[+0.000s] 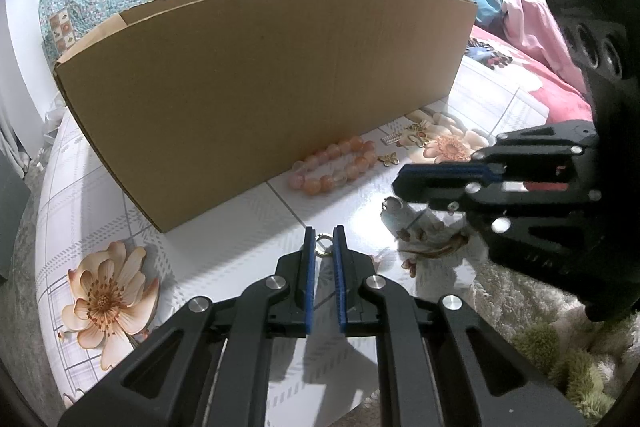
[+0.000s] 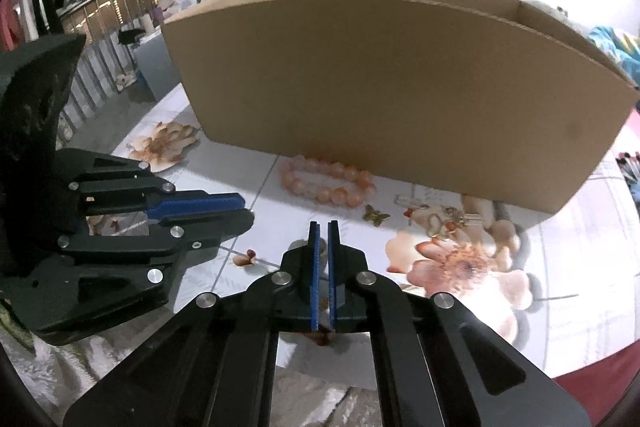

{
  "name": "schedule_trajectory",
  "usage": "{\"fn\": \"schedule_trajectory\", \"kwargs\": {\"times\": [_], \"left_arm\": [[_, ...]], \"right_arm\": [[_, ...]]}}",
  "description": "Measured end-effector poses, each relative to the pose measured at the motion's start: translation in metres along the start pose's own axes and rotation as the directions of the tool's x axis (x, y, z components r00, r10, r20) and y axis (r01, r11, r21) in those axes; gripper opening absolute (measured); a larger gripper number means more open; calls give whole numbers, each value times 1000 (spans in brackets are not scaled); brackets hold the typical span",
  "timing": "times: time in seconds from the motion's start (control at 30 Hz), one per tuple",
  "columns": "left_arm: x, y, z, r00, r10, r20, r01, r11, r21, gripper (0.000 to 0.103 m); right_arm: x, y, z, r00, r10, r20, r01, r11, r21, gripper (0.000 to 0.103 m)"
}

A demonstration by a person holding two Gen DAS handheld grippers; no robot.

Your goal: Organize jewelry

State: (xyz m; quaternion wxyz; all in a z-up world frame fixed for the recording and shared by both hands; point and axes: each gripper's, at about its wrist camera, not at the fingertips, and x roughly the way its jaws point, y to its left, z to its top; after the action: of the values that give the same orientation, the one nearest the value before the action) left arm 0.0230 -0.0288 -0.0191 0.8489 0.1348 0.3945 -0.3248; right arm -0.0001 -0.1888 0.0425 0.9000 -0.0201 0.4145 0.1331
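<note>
Left wrist view, lower centre: left gripper [image 1: 324, 241] pinching a small gold ring [image 1: 322, 239]. Bead bracelet [image 1: 334, 165] and butterfly charm [image 1: 389, 159] lying mid-frame beside cardboard box [image 1: 264, 83], unsorted. Right: right gripper [image 1: 404, 187], jaws nearly closed; grip unclear.

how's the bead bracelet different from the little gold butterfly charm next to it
The bead bracelet is a loop of round peach-pink beads; the butterfly charm is one flat gold piece. The bracelet is far larger and lies nearer the cardboard box. Both lie loose on the floral cloth, ungripped.
</note>
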Motion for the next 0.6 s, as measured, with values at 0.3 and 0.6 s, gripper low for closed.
{"fn": "schedule_trajectory", "kwargs": {"times": [0.3,0.6], "left_arm": [[0,0,0,1000,-1,0,1,1000,0,8],[0,0,0,1000,-1,0,1,1000,1,8]], "right_arm": [[10,11,-3,999,-1,-44,0,1000,-31,2],[7,12,-1,999,-14,-30,13,999,-43,3]]}}
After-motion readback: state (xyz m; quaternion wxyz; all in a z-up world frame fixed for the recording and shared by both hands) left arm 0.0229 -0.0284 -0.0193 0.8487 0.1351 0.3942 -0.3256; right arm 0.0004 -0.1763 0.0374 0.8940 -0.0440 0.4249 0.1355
